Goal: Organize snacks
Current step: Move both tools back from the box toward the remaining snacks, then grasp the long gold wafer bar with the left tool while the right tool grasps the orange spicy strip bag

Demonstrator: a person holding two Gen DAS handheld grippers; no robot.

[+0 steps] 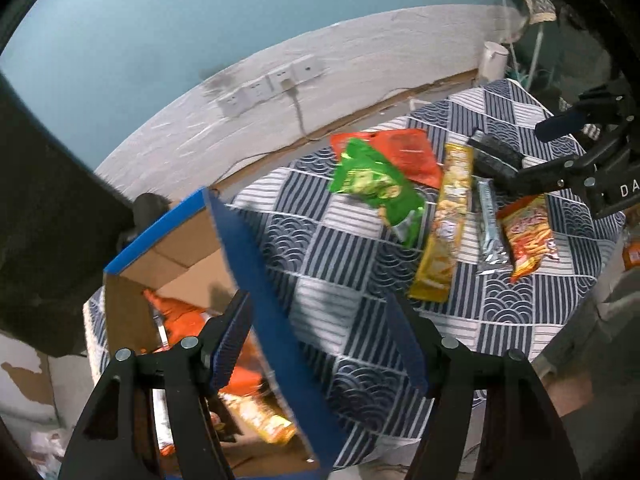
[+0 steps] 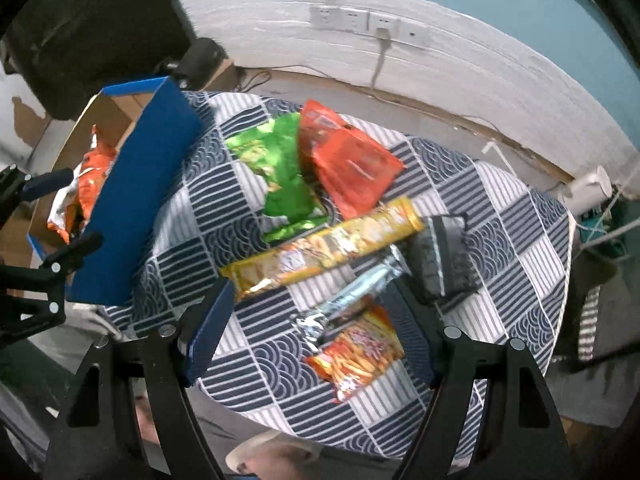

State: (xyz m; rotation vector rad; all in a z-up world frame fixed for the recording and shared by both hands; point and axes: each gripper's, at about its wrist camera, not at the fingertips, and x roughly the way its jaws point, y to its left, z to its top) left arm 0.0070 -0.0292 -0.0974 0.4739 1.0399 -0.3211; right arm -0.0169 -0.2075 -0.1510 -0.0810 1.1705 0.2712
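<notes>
Loose snacks lie on the round table with the navy-and-white patterned cloth [image 2: 500, 216], all to the right of the blue-sided open cardboard box [image 2: 136, 200], which stands at the table's left edge. Nearest the box: crumpled green foil bag [image 2: 286, 176], its far corner tucked under the flat red-orange pouch [image 2: 348, 164]. Nearer than those, the long yellow biscuit sleeve [image 2: 324, 250], then the narrow silver wrapper [image 2: 352, 300], then the small red-orange bag of snack sticks [image 2: 360, 354]. A dark grey packet [image 2: 442, 258] sits farthest from the box; print unreadable.

Inside the box: orange packets [image 1: 182, 316] and a yellow one [image 1: 266, 420], partly hidden behind the box wall and a finger, blurred.

Left gripper [image 1: 320, 340] straddles the box's blue wall, jaws apart, nothing between the pads. Right gripper [image 2: 320, 336] hovers over the stick bag and silver wrapper, jaws spread, not touching either. The right finger's tip is hard to make out.
</notes>
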